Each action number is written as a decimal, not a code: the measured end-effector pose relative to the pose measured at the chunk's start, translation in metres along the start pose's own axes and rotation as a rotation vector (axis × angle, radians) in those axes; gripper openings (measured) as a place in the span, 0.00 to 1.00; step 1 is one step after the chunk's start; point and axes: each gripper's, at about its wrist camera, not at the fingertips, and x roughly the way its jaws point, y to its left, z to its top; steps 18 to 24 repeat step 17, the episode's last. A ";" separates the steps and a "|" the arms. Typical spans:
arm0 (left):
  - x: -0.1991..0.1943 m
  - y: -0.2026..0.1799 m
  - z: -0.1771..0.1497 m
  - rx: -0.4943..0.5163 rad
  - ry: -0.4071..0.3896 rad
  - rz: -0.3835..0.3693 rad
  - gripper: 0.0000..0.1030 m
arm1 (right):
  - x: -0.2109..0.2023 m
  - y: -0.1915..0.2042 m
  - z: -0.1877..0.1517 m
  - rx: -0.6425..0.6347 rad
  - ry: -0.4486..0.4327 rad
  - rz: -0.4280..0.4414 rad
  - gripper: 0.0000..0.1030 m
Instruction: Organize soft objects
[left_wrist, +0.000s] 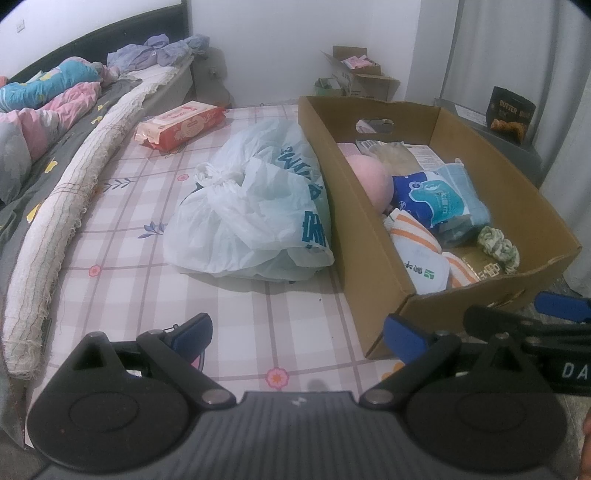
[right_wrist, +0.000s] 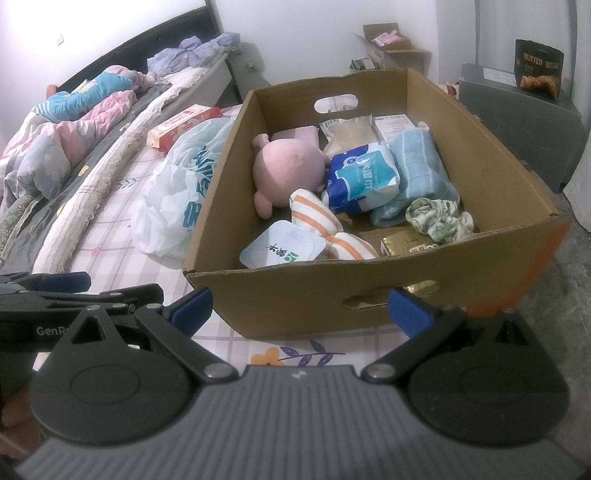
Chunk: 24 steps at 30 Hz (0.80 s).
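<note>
An open cardboard box (right_wrist: 369, 299) (left_wrist: 373, 236) stands on the checked mat. Inside lie a pink plush toy (right_wrist: 284, 170) (left_wrist: 371, 181), a blue wet-wipe pack (right_wrist: 364, 177) (left_wrist: 430, 197), a light blue towel (right_wrist: 419, 166), an orange-striped cloth (right_wrist: 321, 218) (left_wrist: 417, 232), a green scrunchie (right_wrist: 439, 218) (left_wrist: 498, 247) and a white pouch (right_wrist: 282, 249). A crumpled white plastic bag (left_wrist: 251, 210) (right_wrist: 177, 195) rests against the box's left wall. My left gripper (left_wrist: 297, 334) is open and empty, low over the mat before the bag. My right gripper (right_wrist: 301, 308) is open and empty at the box's near wall.
A red wet-wipe pack (left_wrist: 181, 123) lies on the mat behind the bag. A bed with rumpled quilts (left_wrist: 48, 107) and a frayed white roll (left_wrist: 74, 192) runs along the left. Small cardboard boxes (left_wrist: 362, 75) sit by the far wall; a grey cabinet (right_wrist: 517, 125) stands right.
</note>
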 end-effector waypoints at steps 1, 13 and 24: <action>0.000 0.000 0.000 0.001 0.000 0.000 0.97 | 0.000 0.000 0.000 0.000 0.000 0.000 0.99; 0.001 0.000 0.000 0.000 -0.003 0.002 0.97 | 0.001 0.001 0.003 -0.004 0.000 0.004 0.99; 0.000 0.000 0.001 0.000 -0.003 0.002 0.97 | 0.001 0.001 0.003 -0.006 0.000 0.003 0.99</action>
